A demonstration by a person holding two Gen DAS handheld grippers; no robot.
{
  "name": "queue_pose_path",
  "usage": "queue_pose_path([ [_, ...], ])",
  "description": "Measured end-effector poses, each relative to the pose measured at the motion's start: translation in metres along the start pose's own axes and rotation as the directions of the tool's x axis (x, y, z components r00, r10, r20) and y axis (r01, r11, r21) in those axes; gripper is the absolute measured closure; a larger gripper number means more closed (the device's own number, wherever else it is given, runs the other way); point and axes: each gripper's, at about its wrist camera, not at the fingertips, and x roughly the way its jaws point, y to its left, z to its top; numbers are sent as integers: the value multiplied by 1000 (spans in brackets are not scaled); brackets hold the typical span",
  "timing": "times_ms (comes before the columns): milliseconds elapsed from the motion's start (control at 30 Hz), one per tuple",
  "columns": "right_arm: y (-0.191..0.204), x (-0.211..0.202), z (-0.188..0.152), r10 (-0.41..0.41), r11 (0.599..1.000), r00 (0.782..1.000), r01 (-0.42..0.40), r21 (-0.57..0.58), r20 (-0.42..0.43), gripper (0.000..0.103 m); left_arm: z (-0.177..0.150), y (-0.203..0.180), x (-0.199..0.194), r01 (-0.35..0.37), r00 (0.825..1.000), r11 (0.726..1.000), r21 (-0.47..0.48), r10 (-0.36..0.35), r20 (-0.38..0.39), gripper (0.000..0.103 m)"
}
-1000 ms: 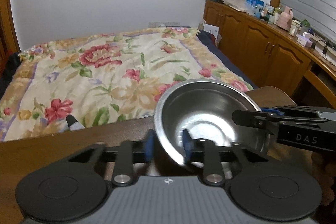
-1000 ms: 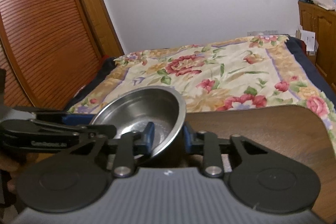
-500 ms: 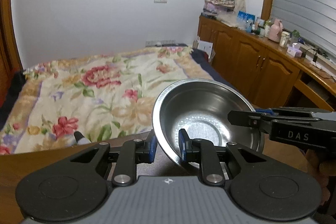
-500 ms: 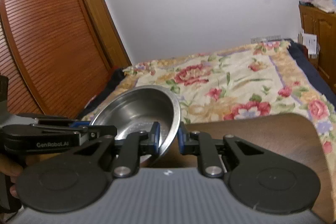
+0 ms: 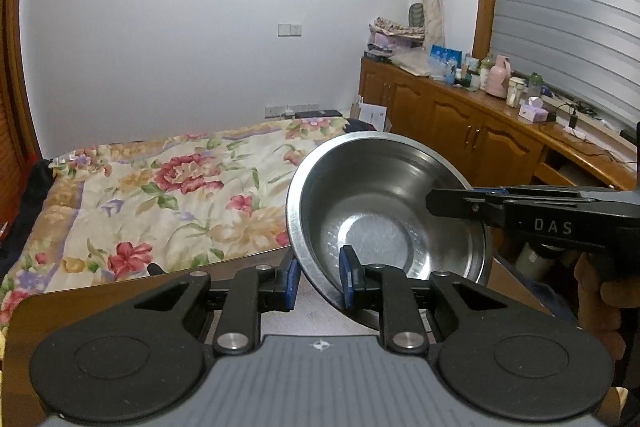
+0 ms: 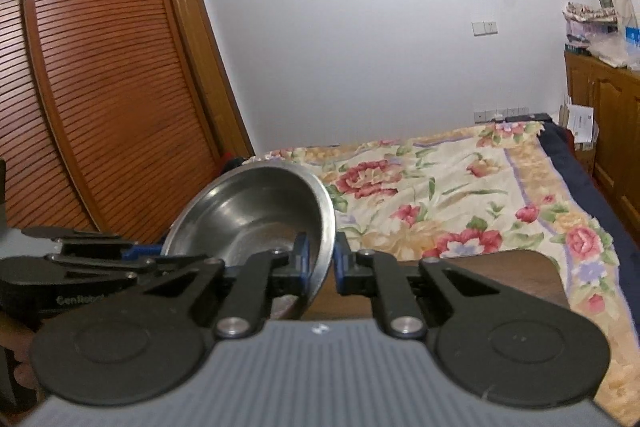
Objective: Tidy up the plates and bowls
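Observation:
A steel bowl (image 5: pixel 384 215) hangs tilted in the air above the brown table (image 5: pixel 100 287), held from two sides. My left gripper (image 5: pixel 319 279) is shut on its near-left rim, one blue pad inside and one outside. The right gripper (image 5: pixel 434 201) comes in from the right and clamps the opposite rim. In the right wrist view the bowl (image 6: pixel 256 211) sits left of centre. There my right gripper (image 6: pixel 321 259) has its jaws closing tight on the rim, with the pads pressing on the metal. The left gripper (image 6: pixel 132 251) grips the far-left rim.
A bed with a floral cover (image 5: pixel 180 187) lies just beyond the table's far edge (image 6: pixel 480 271). Wooden cabinets (image 5: pixel 460 123) with bottles and clutter on top run along the right. A louvred wardrobe (image 6: pixel 100 107) stands at the left. A person's hand (image 5: pixel 600 287) holds the right gripper.
Both grippers have risen with the bowl, so the table and bed sit lower in view. The right jaws have narrowed onto the rim. The bowl tilts more steeply.

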Motion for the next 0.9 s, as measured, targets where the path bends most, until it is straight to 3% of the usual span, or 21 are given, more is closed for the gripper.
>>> queue_pose_path([
  [400,20,-32,2,0,999,999,1,-35,37,90,-4,-7,-47,-3,999,999,39,1,51,81],
  [900,38,-59,-14,17,997,1000,-15,-70,23,91,-37,-10,-83,23,998,999,32,-25,57,81],
])
